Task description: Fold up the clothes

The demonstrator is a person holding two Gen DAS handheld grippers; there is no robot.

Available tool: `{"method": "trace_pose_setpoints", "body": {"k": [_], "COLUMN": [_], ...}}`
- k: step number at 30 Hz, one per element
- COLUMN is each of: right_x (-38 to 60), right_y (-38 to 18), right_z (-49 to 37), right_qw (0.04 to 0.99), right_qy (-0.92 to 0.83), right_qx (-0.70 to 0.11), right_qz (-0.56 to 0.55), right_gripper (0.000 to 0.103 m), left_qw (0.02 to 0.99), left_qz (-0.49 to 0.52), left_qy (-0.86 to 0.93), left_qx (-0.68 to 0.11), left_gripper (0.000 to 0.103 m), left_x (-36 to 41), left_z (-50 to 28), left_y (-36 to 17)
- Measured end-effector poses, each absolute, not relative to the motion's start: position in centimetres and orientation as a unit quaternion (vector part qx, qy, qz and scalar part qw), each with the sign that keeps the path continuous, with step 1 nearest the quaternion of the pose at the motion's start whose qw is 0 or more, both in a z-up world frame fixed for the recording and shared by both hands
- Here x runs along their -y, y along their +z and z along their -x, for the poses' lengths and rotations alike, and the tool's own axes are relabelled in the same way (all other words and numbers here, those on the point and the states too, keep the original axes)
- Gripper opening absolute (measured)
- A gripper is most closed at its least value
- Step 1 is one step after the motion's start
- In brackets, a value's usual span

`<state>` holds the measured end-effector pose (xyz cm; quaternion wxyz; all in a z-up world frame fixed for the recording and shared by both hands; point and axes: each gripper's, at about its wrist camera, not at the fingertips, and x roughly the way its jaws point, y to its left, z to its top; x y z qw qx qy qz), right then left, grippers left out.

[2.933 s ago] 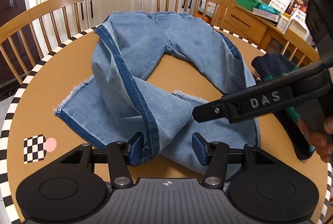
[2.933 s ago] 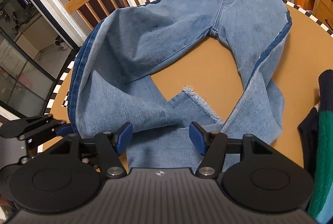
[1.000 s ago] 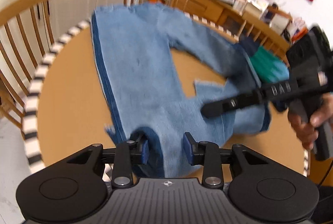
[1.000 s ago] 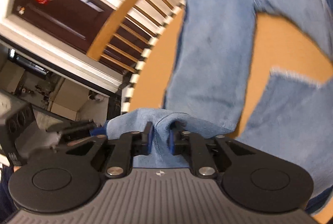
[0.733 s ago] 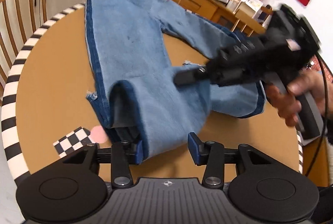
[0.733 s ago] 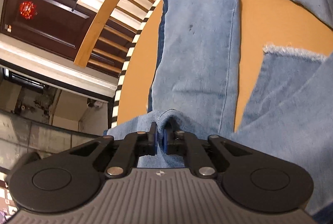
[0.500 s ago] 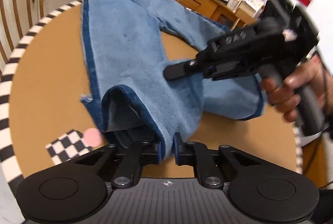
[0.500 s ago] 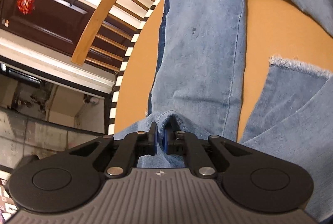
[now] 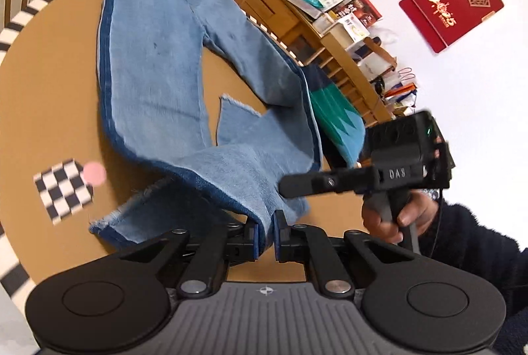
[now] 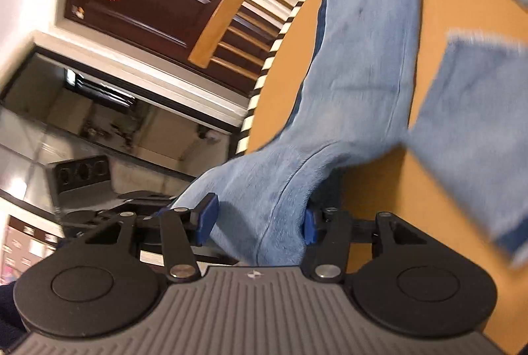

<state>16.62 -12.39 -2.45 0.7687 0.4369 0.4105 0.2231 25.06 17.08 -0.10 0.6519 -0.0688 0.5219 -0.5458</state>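
Jeans (image 9: 155, 64) lie spread on round table (image 9: 43, 97), waistband at far edge by the chairs, both legs running toward the cameras. Left leg is lifted off the table near its hem, fabric humped up between the two grippers. Left gripper (image 9: 266, 234) is clamped narrow on a fold of that leg, blue pads pressing denim from both sides. Frayed hem hangs loose just left of it, resting on the table. Right gripper (image 10: 255, 221) has jaws that have just been opening, now half wide; denim sits between the pads, left pad clear of the cloth, right pad at the fabric edge, contact unclear. From the left view the right gripper's finger (image 9: 316, 185) points at the raised fold, held by a hand (image 9: 396, 216) in a dark sleeve. Other leg lies flat, frayed hem toward the table centre. Green-and-navy garment (image 9: 333, 114) lies at the table's right edge, partly under the jeans. Checkerboard tag (image 9: 62, 190) with pink dot sits on the table left of the lifted leg. Right view is motion-blurred.
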Motion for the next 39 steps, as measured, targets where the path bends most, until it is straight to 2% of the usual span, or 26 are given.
{"method": "trace_pose_setpoints", "body": {"k": [3, 5, 7, 8, 9, 13, 17, 21, 23, 24, 26, 27, 28, 29, 31, 32, 33, 35, 39], "right_x": [11.8, 10.8, 9.6, 9.1, 8.7, 8.1, 9.2, 10.4, 10.6, 10.6, 10.3, 10.1, 9.9, 9.6, 9.0, 8.8, 8.6, 8.2, 7.5], "right_y": [-3.2, -2.9, -1.8, -1.1, -0.3, 3.1, 4.5, 3.2, 2.2, 1.9, 1.5, 1.2, 1.0, 0.9, 0.8, 0.8, 0.9, 0.9, 0.4], "right_z": [-14.5, -13.2, -12.4, -12.3, -12.2, -12.9, -14.9, -16.5, -17.1, -17.2, -17.4, -17.5, -17.6, -17.6, -17.5, -17.2, -16.8, -15.9, -13.5], "right_qw": [0.749, 0.751, 0.772, 0.777, 0.779, 0.784, 0.77, 0.758, 0.751, 0.751, 0.753, 0.755, 0.757, 0.757, 0.76, 0.763, 0.765, 0.77, 0.784], "right_qy": [0.236, 0.239, 0.235, 0.232, 0.228, 0.222, 0.215, 0.181, 0.168, 0.165, 0.157, 0.155, 0.154, 0.156, 0.164, 0.169, 0.174, 0.185, 0.188], "right_qx": [-0.399, -0.395, -0.392, -0.396, -0.404, -0.429, -0.427, -0.426, -0.423, -0.422, -0.427, -0.431, -0.435, -0.437, -0.439, -0.44, -0.442, -0.447, -0.467], "right_qz": [-0.473, -0.473, -0.442, -0.431, -0.422, -0.39, -0.423, -0.46, -0.479, -0.48, -0.475, -0.469, -0.464, -0.459, -0.45, -0.443, -0.435, -0.416, -0.363], "right_gripper": [0.059, 0.057, 0.04, 0.018, 0.015, 0.011, 0.012, 0.009, 0.008, 0.008, 0.008, 0.008, 0.008, 0.008, 0.012, 0.019, 0.039, 0.057, 0.057], "left_qw": [0.646, 0.643, 0.646, 0.649, 0.651, 0.674, 0.683, 0.682, 0.675, 0.673, 0.674, 0.676, 0.677, 0.675, 0.671, 0.67, 0.67, 0.668, 0.665], "left_qz": [0.089, 0.094, 0.08, 0.071, 0.06, -0.024, -0.087, -0.022, 0.027, 0.042, 0.04, 0.031, 0.019, 0.01, 0.003, 0.003, 0.003, 0.005, 0.002], "left_qy": [-0.541, -0.541, -0.542, -0.543, -0.544, -0.555, -0.564, -0.563, -0.562, -0.561, -0.557, -0.555, -0.552, -0.549, -0.545, -0.547, -0.548, -0.551, -0.548], "left_qx": [-0.531, -0.533, -0.53, -0.529, -0.527, -0.487, -0.455, -0.467, -0.477, -0.481, -0.484, -0.484, -0.487, -0.493, -0.502, -0.502, -0.501, -0.501, -0.507], "left_gripper": [0.009, 0.009, 0.009, 0.009, 0.009, 0.02, 0.033, 0.04, 0.048, 0.048, 0.046, 0.04, 0.022, 0.014, 0.014, 0.013, 0.013, 0.012, 0.012], "left_x": [-18.0, -18.1, -18.0, -18.2, -18.4, -19.0, -19.3, -20.1, -20.3, -20.4, -20.4, -20.3, -20.1, -20.1, -20.2, -20.4, -20.6, -20.9, -21.2], "left_z": [-24.8, -25.0, -25.0, -24.8, -24.5, -23.2, -21.9, -21.3, -21.0, -20.8, -20.2, -19.9, -19.7, -19.7, -19.7, -19.7, -19.7, -19.9, -20.7], "left_y": [-0.3, -0.1, 0.3, 0.7, 1.2, 3.6, 3.4, 0.7, -0.4, -0.8, -1.3, -1.4, -1.5, -1.6, -1.7, -1.7, -1.6, -1.7, -2.3]}}
